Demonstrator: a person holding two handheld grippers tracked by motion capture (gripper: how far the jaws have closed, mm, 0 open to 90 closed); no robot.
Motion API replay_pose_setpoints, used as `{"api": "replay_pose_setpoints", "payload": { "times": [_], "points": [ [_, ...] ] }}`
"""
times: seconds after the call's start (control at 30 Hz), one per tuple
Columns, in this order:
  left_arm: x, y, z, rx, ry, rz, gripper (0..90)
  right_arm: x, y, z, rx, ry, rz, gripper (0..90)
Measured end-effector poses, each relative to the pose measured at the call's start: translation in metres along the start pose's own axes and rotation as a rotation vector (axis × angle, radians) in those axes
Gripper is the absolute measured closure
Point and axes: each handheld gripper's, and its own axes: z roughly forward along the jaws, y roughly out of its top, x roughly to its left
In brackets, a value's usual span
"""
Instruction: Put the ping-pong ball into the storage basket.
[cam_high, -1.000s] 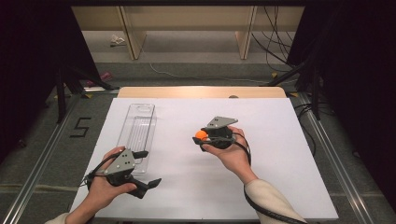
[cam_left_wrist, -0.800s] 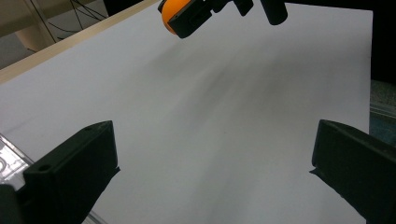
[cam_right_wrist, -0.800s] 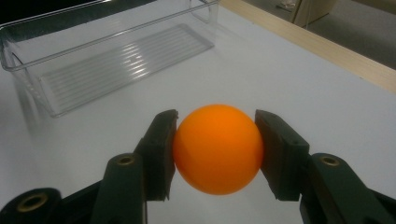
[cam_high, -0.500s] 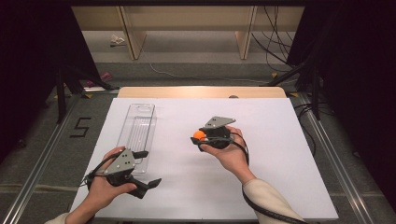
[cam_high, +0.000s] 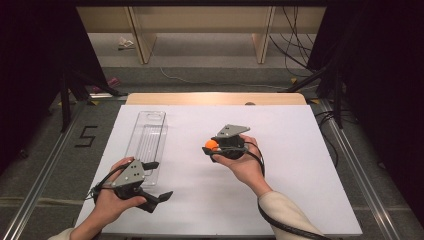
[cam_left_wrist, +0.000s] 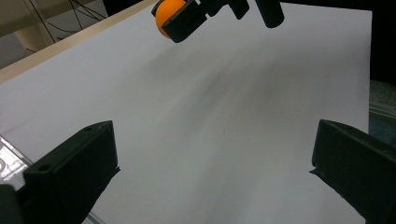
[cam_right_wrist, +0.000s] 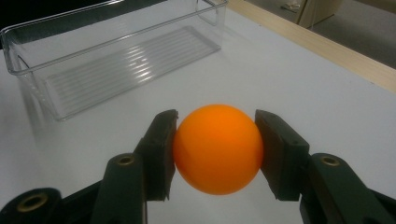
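An orange ball sits squeezed between the two black jaws of my right gripper, which is shut on it. From above, that ball and the right gripper hover over the middle of the white table, pointing left. My left gripper is near the front left of the table, open with nothing between its wide-set jaws. Its own view has the left gripper over bare white surface, with the ball and right gripper far ahead.
A clear, empty plastic tray lies lengthwise on the left of the table, just beyond the left gripper; its ribbed floor is close ahead of the ball. A wooden strip edges the table's far side. Dark floor surrounds the table.
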Motion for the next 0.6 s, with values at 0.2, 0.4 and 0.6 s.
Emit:
{"api": "replay_pose_setpoints", "payload": {
  "times": [0.2,0.4,0.6],
  "points": [
    [-0.0002,0.0000,0.0000,0.000,0.000,0.000,0.0,0.0010,0.0011,0.0012,-0.001,0.003,-0.003,51.4],
    [-0.0002,0.0001,-0.0001,0.000,-0.001,0.001,0.0,0.0020,0.0022,0.0020,-0.002,0.005,-0.003,51.5],
    [-0.0002,0.0001,-0.0001,0.000,-0.001,0.000,0.0,0.0029,0.0030,0.0033,-0.001,0.009,-0.006,51.4]
  ]
}}
